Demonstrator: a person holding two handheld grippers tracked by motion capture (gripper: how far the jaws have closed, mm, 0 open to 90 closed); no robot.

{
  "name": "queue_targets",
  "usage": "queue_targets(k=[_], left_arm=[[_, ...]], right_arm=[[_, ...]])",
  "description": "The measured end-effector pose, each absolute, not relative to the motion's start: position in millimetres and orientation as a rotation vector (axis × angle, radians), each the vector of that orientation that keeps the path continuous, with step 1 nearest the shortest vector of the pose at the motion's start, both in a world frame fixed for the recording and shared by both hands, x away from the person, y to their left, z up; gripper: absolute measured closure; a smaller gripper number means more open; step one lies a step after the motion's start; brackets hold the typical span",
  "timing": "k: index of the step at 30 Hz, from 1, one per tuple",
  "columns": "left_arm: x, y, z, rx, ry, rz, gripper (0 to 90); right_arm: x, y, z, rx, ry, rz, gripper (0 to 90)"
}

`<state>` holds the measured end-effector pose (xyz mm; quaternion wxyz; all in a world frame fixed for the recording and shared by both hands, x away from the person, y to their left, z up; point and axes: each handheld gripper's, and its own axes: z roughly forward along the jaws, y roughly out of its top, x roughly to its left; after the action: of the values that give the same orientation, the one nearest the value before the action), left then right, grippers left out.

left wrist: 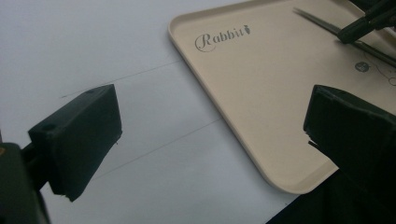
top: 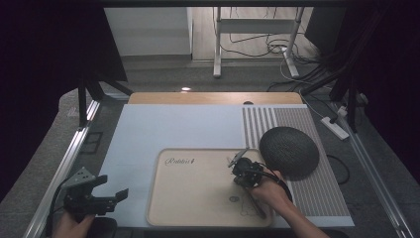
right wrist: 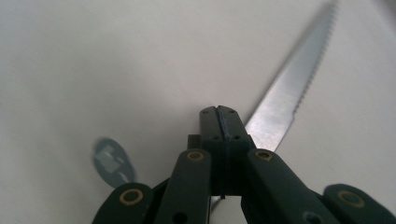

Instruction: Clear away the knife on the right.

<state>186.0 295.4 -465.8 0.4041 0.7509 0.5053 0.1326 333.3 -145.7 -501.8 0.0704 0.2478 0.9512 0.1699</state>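
A beige tray (top: pixel 198 198) printed "Rabbit" (left wrist: pixel 219 39) lies at the table's front centre. On its right part lies a serrated knife (top: pixel 245 151), blade pointing away and handle under the person's wrist. My right gripper (top: pixel 236 163) is over the blade with its jaws shut together. In the right gripper view the blade (right wrist: pixel 289 88) runs out from beneath the shut gripper (right wrist: pixel 218 112) toward the upper right, flat on the tray (right wrist: pixel 93 70). My left gripper (top: pixel 113 187) hovers left of the tray, open with nothing in it. Its view (left wrist: pixel 212 107) takes in the tray corner (left wrist: pixel 261 102) and the knife (left wrist: pixel 317 21).
A dark grey dome-shaped object (top: pixel 288 152) sits right of the tray on a striped mat (top: pixel 307 198). A white sheet (top: pixel 163 126) covers the table. Small printed marks (right wrist: pixel 112 163) show on the tray. Metal rails (top: pixel 64 163) run along both sides.
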Motion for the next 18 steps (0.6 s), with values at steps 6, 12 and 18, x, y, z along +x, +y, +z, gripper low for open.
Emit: queue_targets(k=[6, 12, 18], left_arm=[[187, 295, -466, 1.897, 1.275, 0.331, 4.2], [187, 295, -466, 1.898, 1.274, 0.330, 4.2], [188, 295, -466, 1.898, 1.272, 0.329, 4.3]], right_arm=[[339, -173, -501, 0.858, 2.860, 0.541, 90.0], [343, -199, -500, 0.950, 2.849, 0.558, 90.0], [345, -210, -499, 1.009, 2.849, 0.577, 89.9]])
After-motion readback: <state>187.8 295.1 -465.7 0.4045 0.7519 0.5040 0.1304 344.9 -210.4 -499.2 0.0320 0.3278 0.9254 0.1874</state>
